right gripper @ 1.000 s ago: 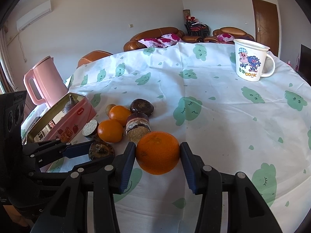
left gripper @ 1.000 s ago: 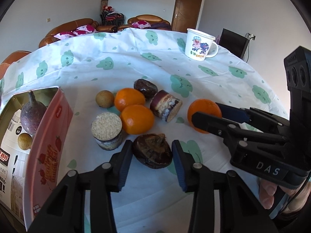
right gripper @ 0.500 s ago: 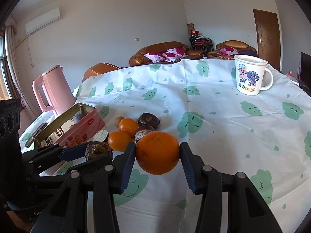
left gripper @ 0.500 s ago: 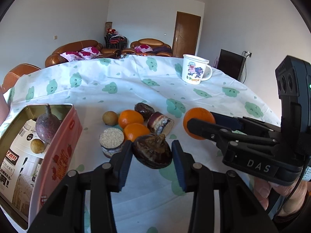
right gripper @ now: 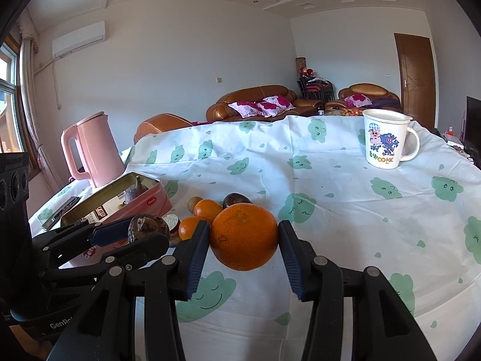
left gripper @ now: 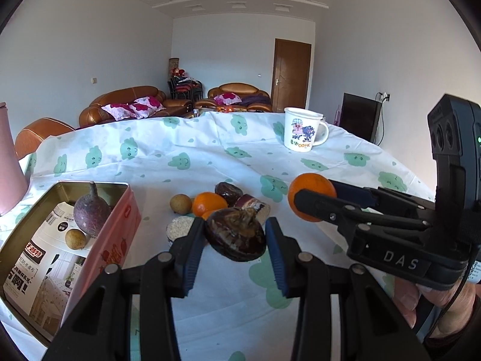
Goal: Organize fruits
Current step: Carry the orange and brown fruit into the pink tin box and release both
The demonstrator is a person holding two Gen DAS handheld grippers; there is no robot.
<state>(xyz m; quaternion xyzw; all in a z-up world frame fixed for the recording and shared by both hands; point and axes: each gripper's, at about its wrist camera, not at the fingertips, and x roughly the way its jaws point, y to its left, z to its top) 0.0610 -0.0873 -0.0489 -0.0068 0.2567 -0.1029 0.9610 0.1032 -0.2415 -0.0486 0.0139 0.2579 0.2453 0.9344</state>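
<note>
Left gripper (left gripper: pixel 235 240) clamps a wrinkled dark passion fruit (left gripper: pixel 235 234) above the tablecloth (left gripper: pixel 210 156); right gripper (right gripper: pixel 244 242) squeezes an orange (right gripper: pixel 243 237), also lifted. Only the right wrist view shows the whole pink kettle (right gripper: pixel 90 150) behind the pink tin (right gripper: pixel 150 198).

The left gripper (left gripper: pixel 236 237) points forward and somewhat downward, its jaws clamped on a dark wrinkled fruit (left gripper: pixel 236 234) held clear of the surface. Just beside it, the right gripper (right gripper: pixel 244 239) is tilted much the same way, jaws pressed against both sides of an orange (right gripper: pixel 243 236). A hand (left gripper: pixel 436 303) grips the right gripper's handle from below.
</note>
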